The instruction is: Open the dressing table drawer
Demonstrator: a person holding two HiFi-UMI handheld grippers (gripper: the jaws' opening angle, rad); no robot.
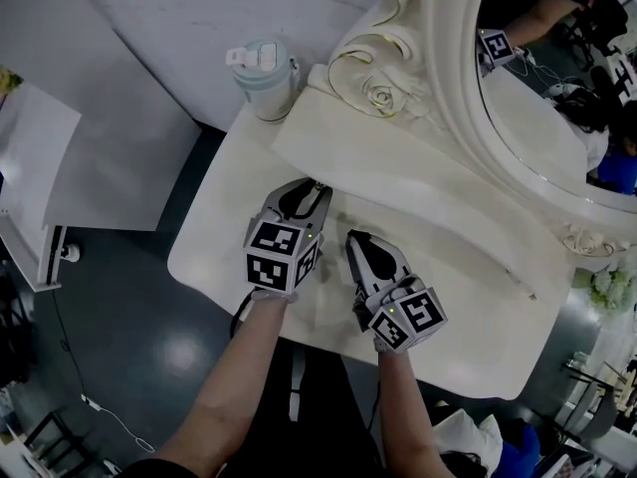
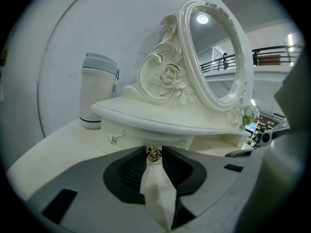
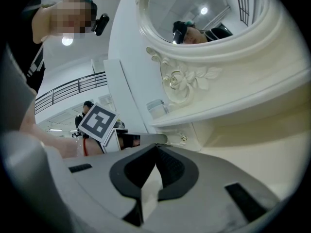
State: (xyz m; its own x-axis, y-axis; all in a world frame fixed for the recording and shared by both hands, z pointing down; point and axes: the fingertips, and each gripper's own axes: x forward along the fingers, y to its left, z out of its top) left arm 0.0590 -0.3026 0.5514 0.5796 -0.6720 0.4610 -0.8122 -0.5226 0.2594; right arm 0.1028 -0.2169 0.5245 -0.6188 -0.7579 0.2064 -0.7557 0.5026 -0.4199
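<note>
The left gripper was positioned at the front of the dressing table, below the raised shelf. Its jaws were pinched on the small gold knob of the drawer, which was seen closed. The right gripper was held just beside the left one, above the tabletop, with its jaws pressed together and nothing between them. A lidded tumbler was located at the table's rear left corner.

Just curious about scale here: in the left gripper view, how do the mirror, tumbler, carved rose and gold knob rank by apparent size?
Largest to smallest:
1. oval mirror
2. lidded tumbler
3. carved rose
4. gold drawer knob, which looks smallest despite sitting nearest the camera.
</note>
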